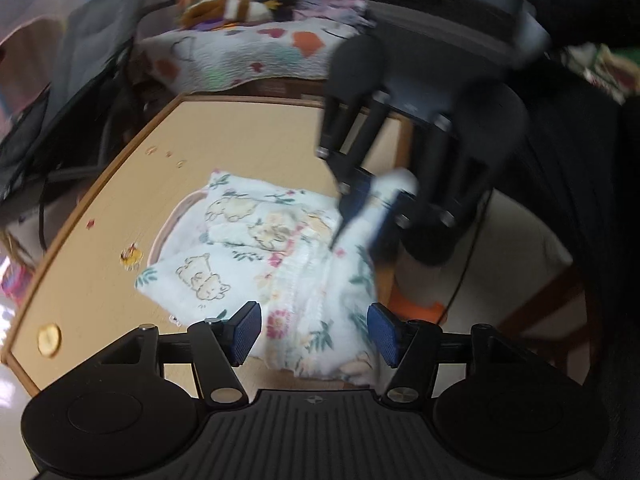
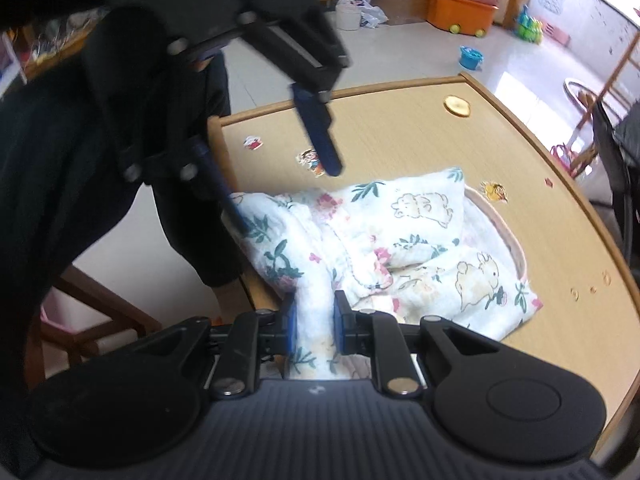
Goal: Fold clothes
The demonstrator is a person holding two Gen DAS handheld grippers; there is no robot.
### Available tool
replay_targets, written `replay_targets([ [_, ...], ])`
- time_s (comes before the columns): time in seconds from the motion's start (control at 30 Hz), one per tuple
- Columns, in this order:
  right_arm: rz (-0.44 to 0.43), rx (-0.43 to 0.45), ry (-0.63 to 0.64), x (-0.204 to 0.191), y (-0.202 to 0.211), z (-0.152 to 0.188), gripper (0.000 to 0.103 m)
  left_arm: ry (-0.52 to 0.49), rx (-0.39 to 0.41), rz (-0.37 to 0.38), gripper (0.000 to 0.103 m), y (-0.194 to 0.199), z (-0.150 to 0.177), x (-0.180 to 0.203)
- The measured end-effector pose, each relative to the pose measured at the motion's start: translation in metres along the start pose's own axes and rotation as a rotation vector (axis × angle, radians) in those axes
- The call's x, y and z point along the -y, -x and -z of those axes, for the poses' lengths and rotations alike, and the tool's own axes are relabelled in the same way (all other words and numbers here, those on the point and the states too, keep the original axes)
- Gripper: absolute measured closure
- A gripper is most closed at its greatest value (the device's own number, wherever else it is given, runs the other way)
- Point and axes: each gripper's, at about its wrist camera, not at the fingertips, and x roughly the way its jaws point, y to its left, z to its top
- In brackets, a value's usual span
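A white garment (image 1: pixel 256 248) printed with flowers and pale animals lies bunched on the wooden table (image 1: pixel 240 132). My left gripper (image 1: pixel 314 332) is open, its blue pads on either side of the cloth's near edge. My right gripper (image 2: pixel 314 326) is shut on a fold of the same garment (image 2: pixel 420 240) and lifts it at the table's edge. In the left wrist view the right gripper (image 1: pixel 372 208) hangs above the cloth with white fabric between its fingers. In the right wrist view the left gripper (image 2: pixel 284 192) hovers open over the cloth's far end.
Stickers (image 2: pixel 312 162) and a round yellow slice (image 2: pixel 457 106) sit on the table (image 2: pixel 400 128). A patterned quilt (image 1: pixel 248 56) lies beyond the table. An orange bin (image 2: pixel 460 10) and toys stand on the floor. A wooden stool (image 2: pixel 92 320) stands beside the table.
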Motion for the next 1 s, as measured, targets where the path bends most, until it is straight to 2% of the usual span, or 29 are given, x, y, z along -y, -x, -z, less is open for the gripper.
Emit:
replay_targets([
  [0.23,-0.034,0.003,-0.091,0.014,0.0,0.001,0.085,-0.067,-0.011,-0.012,0.041,0.004,-0.002,0.016],
  [0.37,-0.065,0.001,-0.157,0.025,-0.002,0.002,0.085,-0.141,-0.012,-0.045,0.041,0.005,-0.006,0.027],
  [0.47,-0.085,0.004,-0.203,0.033,-0.005,0.002,0.085,-0.157,-0.021,-0.057,0.041,0.007,-0.007,0.031],
  [0.63,-0.092,0.014,-0.23,0.039,-0.004,0.001,0.085,-0.221,-0.041,-0.1,0.041,0.01,-0.004,0.04],
  [0.8,-0.113,0.023,-0.244,0.043,0.0,0.0,0.085,-0.319,-0.093,-0.166,0.041,0.005,-0.001,0.053],
  [1.0,-0.124,0.036,-0.254,0.046,0.006,0.002,0.085,-0.242,-0.078,-0.172,0.042,0.004,0.002,0.047],
])
